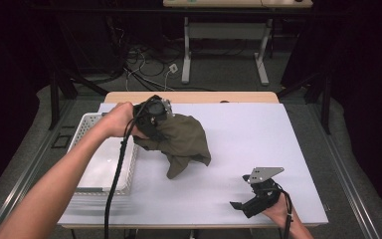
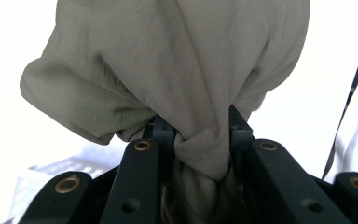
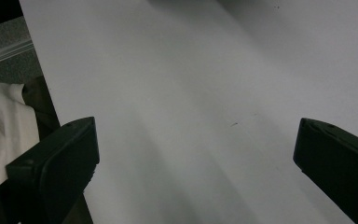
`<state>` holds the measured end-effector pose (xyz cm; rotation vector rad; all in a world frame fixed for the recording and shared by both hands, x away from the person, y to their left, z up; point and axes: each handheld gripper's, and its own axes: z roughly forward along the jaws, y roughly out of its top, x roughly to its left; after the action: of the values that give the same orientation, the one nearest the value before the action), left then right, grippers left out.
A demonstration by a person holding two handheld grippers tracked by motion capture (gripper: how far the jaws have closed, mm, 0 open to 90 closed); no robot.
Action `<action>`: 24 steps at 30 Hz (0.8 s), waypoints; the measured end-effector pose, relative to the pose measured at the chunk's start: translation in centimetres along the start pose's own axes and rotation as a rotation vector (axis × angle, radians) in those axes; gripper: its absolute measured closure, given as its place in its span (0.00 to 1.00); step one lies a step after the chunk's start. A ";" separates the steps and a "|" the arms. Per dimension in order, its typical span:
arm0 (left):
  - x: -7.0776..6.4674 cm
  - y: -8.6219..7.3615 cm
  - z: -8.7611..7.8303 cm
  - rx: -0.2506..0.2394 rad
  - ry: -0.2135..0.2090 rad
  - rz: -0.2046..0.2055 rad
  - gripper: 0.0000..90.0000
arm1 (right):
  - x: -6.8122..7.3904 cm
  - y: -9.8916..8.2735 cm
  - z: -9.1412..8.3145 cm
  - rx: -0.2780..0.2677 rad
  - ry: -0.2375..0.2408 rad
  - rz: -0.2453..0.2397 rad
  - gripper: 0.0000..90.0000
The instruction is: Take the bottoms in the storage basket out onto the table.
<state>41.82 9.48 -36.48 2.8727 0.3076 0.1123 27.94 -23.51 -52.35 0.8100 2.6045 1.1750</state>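
Observation:
An olive-green cloth (image 1: 183, 142) hangs bunched from my left gripper (image 1: 155, 119), above the white table (image 1: 248, 149) just right of a white basket (image 1: 90, 124). In the left gripper view the cloth (image 2: 182, 70) billows ahead, and a twisted fold of it is pinched between the left gripper (image 2: 198, 140) jaws. My right gripper (image 1: 241, 203) rests low near the table's front right, jaws wide apart. The right gripper view has the right gripper (image 3: 196, 149) open over bare table top (image 3: 191, 93) with nothing between its jaws.
The white perforated basket sits at the table's left edge. Beyond the table's far edge are floor cables (image 1: 144, 64) and a desk's white legs (image 1: 186, 55). A black cable (image 1: 117, 174) trails from the left gripper along the forearm.

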 end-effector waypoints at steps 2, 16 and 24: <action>-0.4 0.4 1.1 0.006 0.002 -0.002 0.81 | 0.0 0.0 0.1 -0.006 -0.002 -0.002 0.00; -2.3 0.1 8.6 -0.036 -0.005 -0.129 0.77 | 0.0 0.0 0.2 0.002 -0.002 -0.002 0.00; -3.5 -2.1 10.9 -0.120 0.022 -0.211 0.71 | -0.1 0.1 0.5 0.013 0.006 0.003 0.00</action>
<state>39.15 8.17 -47.73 2.7033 0.5847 0.1196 28.26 -23.25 -52.62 0.8149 2.6190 1.1640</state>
